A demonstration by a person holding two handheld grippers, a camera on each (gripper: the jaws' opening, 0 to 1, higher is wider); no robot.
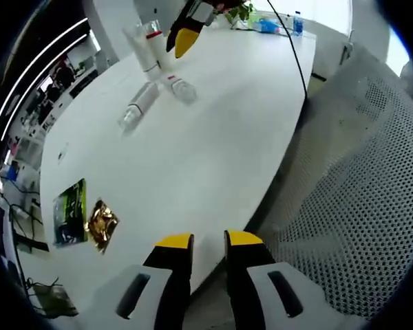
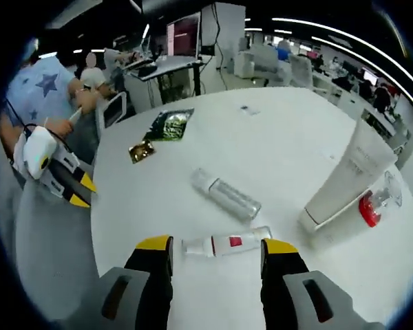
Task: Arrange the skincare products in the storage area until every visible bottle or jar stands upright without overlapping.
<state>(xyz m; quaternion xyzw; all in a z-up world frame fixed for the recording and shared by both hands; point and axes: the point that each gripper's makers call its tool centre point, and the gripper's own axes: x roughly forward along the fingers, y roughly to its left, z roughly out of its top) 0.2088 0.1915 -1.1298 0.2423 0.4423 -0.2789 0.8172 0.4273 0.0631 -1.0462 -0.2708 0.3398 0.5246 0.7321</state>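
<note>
A clear bottle (image 2: 227, 194) lies on its side mid-table. Nearer me lies a small white bottle with a red label (image 2: 227, 244), and my right gripper (image 2: 217, 251) hovers open over it, one jaw past each end. A white tube (image 2: 351, 179) stands on its cap at the right, with a clear red-capped bottle (image 2: 375, 203) leaning beside it. From the other side, the tube (image 1: 141, 45), the clear bottle (image 1: 139, 104) and the white bottle (image 1: 179, 86) sit far off under the right gripper (image 1: 179, 42). My left gripper (image 1: 208, 240) hangs at the table's edge, slightly open and holding nothing.
A green packet (image 1: 70, 213) and a gold wrapper (image 1: 102, 223) lie near the white table's (image 1: 193, 165) near edge. A mesh chair (image 1: 358, 206) stands close on the right. A black cable (image 1: 296, 55) runs across the far end. A person in a blue starred shirt (image 2: 45, 89) holds the left gripper (image 2: 72, 182).
</note>
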